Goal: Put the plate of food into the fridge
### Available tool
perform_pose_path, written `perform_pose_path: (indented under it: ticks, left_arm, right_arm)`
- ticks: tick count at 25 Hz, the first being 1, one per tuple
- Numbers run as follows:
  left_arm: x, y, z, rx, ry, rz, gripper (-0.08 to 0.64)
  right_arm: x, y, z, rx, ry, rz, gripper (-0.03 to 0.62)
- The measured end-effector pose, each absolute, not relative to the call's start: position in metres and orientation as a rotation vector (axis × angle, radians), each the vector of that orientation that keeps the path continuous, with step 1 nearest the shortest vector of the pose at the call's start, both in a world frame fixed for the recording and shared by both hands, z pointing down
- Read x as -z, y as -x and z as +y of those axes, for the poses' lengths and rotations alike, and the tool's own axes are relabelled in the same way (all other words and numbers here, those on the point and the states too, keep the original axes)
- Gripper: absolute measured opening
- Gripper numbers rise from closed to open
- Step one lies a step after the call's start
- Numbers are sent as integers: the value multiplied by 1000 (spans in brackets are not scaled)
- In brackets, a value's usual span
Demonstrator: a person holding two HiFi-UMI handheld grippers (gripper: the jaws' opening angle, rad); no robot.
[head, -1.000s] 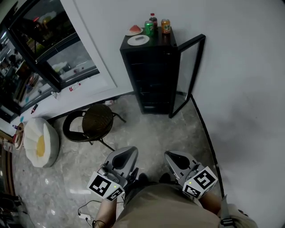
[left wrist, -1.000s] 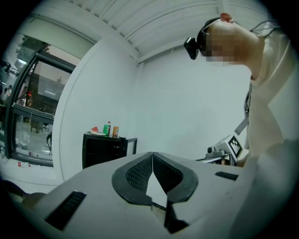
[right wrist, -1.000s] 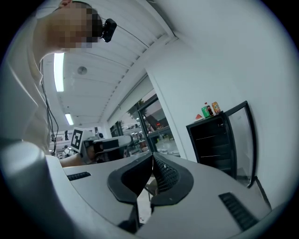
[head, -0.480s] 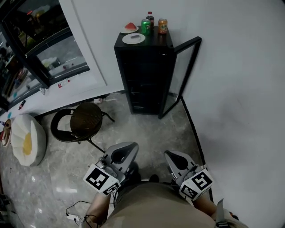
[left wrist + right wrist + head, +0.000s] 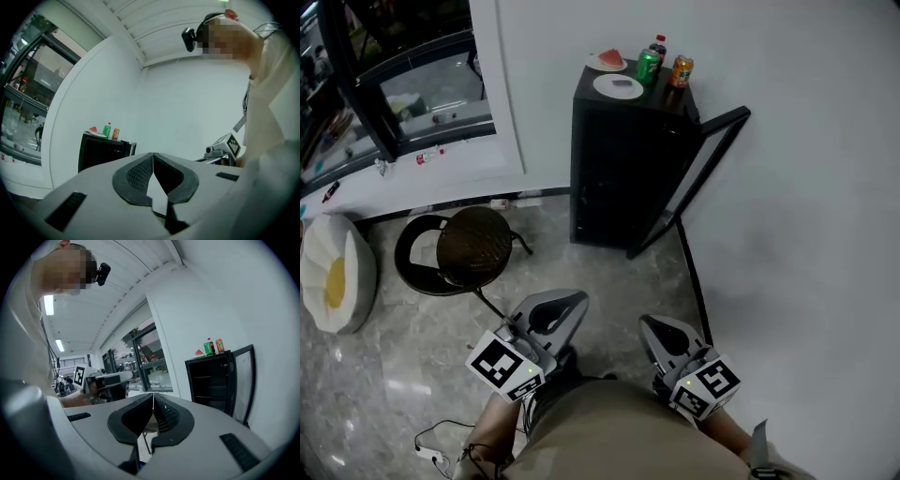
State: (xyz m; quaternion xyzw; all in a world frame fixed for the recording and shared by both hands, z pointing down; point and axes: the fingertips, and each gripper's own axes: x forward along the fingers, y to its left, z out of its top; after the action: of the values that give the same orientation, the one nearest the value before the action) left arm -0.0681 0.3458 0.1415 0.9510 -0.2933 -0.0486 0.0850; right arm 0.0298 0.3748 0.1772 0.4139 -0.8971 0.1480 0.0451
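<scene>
A small black fridge (image 5: 619, 169) stands against the white wall with its glass door (image 5: 698, 173) swung open to the right. On its top lie a white plate (image 5: 619, 86) holding a dark piece of food and a second plate with a red slice (image 5: 607, 60). Both grippers hang close to my body, far short of the fridge. My left gripper (image 5: 572, 302) is shut and empty. My right gripper (image 5: 645, 323) is also shut with nothing in it. In the right gripper view the fridge (image 5: 213, 380) shows its dark shelves.
Behind the plates stand a green can (image 5: 648, 66), an orange can (image 5: 680, 70) and a dark bottle (image 5: 658, 47). A round black chair (image 5: 469, 246) sits left of the fridge on the marble floor. A white cushion with a yellow centre (image 5: 333, 274) lies far left. A cable (image 5: 441, 448) trails by my feet.
The view has swung left, so the fridge now sits further right in the frame and turned. Both grippers have shifted slightly across the floor with me, still shut.
</scene>
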Motion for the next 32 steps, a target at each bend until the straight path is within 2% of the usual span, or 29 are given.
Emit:
perform_pose_path:
  ticks: [15,32]
  left_arm:
    - [-145,142,306,206,-2844,-883,11]
    - [-166,152,278,201,-2803,-836,11]
  right_arm:
    - [-175,43,329,-412,-1268,-2694,21]
    - [-193,63,300,-461,-1222,-2648,21]
